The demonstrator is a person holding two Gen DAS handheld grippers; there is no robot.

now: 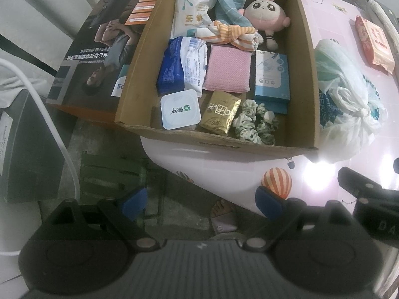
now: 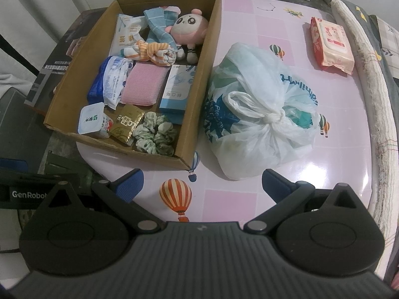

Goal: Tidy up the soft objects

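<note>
While the cardboard box [image 2: 199,74] filled the upper left of the right wrist view, the knotted plastic bag [image 2: 261,114] lay just beside it at centre, dead ahead of the right gripper [image 2: 202,184]. The wet-wipes pack [image 2: 331,44] lay upper right, long axis running away from the camera. Both the right and the left gripper [image 1: 202,201] were spread wide, holding and touching nothing; the right looked nearer the bag.

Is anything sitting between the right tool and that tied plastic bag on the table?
Nothing visible. The right tool, open, faces the tied plastic bag over bare pink tabletop bearing only printed balloons. The cardboard box stands beside the bag on its left, not in the path.
</note>
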